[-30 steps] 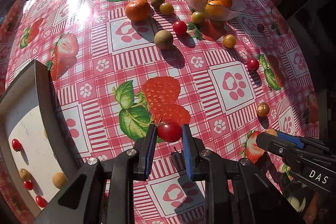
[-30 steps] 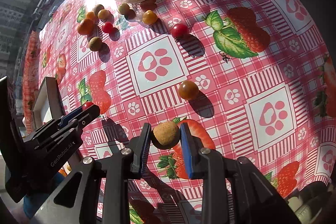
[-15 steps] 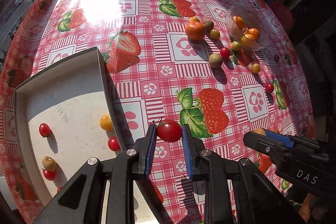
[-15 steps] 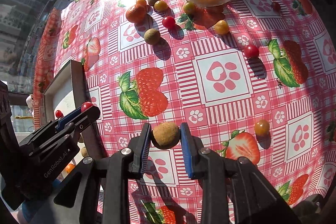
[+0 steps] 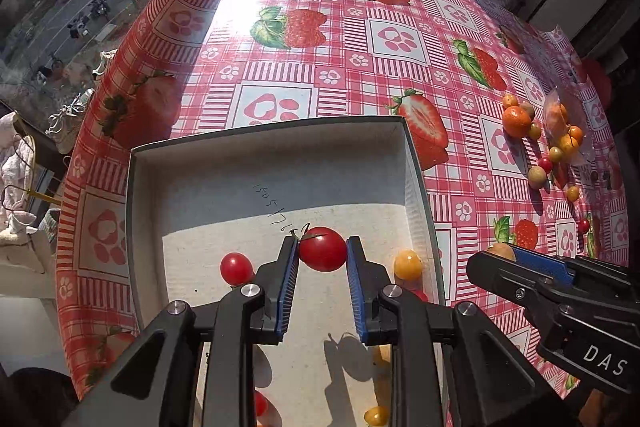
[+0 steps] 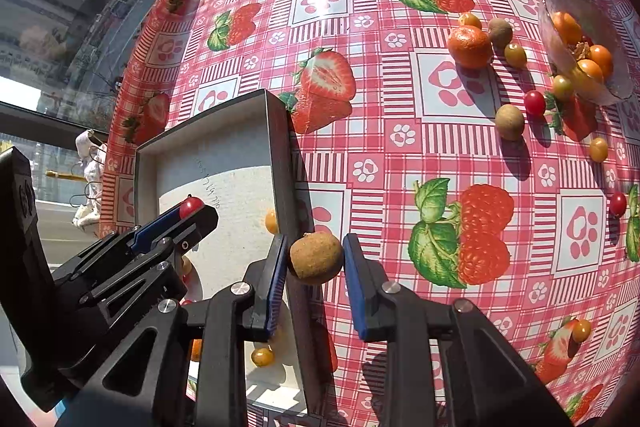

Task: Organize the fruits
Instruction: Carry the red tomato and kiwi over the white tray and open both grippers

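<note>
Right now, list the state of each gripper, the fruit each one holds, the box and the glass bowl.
left gripper: shut on the red tomato, above the box
red tomato: held, clear of the box floor
right gripper: shut on the brown fruit, over the box's wall
brown fruit: held
box: open-topped, several small fruits inside
glass bowl: holds orange fruits

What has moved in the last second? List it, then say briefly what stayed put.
The left tool carried its round red tomato from over the tablecloth to above the grey cardboard tray. The right tool brought its brown fuzzy round fruit leftward to the tray's right wall. Nothing was released. Both grips, the clear glass bowl of orange fruit and the loose fruit beside it stayed as they were.
</note>
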Motion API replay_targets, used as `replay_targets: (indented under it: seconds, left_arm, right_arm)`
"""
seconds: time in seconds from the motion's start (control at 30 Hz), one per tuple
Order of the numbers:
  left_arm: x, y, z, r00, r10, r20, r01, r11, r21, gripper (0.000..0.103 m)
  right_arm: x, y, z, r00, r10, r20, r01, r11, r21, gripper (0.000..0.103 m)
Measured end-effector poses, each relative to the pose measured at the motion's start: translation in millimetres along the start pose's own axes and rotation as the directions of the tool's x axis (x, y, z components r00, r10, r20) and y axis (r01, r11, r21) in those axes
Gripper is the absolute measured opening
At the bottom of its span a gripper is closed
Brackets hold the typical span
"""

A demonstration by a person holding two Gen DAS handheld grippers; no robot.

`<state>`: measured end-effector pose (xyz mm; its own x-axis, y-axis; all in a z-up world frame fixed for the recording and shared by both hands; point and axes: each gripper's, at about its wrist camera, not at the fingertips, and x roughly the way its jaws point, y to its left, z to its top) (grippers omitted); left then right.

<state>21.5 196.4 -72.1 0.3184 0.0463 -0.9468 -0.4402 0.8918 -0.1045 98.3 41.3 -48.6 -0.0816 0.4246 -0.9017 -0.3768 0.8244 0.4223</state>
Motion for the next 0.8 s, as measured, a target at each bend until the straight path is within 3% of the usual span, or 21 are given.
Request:
replay_targets:
  seconds: [0.23, 0.43, 0.47, 0.5, 0.6, 0.7, 0.77, 0.8]
  left_arm:
    - [29, 38, 16, 0.997, 0.068, -0.040, -0.069, 0.997, -0.031, 0.026]
    - [41, 42, 14, 0.995, 0.060, -0.075, -0.061, 0.998, -0.013, 0.026]
    - [41, 41, 13, 0.995, 0.061, -0.078, -0.062, 0.998, -0.011, 0.032]
    - [41, 42, 12, 0.994, 0.073, -0.076, -0.075, 0.997, -0.013, 0.044]
    - [36, 51, 10, 0.993, 0.106, -0.054, -0.109, 0.993, -0.051, 0.069]
    - [31, 59, 8, 0.993, 0.101, -0.055, -0.105, 0.992, -0.064, 0.071]
    - [27, 61, 7, 0.991, 0.124, -0.050, -0.127, 0.990, -0.057, 0.071]
    - [25, 62, 7, 0.990, 0.132, -0.050, -0.135, 0.989, -0.060, 0.078]
  right_arm:
    - [41, 52, 32, 0.999, 0.007, -0.032, -0.010, 0.996, -0.094, 0.030]
    - [77, 62, 37, 0.994, -0.045, -0.098, 0.032, 0.991, -0.132, 0.030]
    - [81, 63, 36, 0.993, -0.054, -0.107, 0.039, 0.990, -0.136, 0.030]
    - [84, 63, 36, 0.992, -0.053, -0.116, 0.037, 0.990, -0.139, 0.030]
    - [88, 65, 36, 0.990, -0.060, -0.131, 0.041, 0.989, -0.144, 0.031]
    - [86, 64, 36, 0.991, -0.038, -0.132, 0.020, 0.991, -0.131, 0.035]
    - [80, 66, 36, 0.992, -0.029, -0.126, 0.012, 0.990, -0.138, 0.045]
    - [76, 66, 35, 0.992, -0.020, -0.121, 0.004, 0.990, -0.138, 0.048]
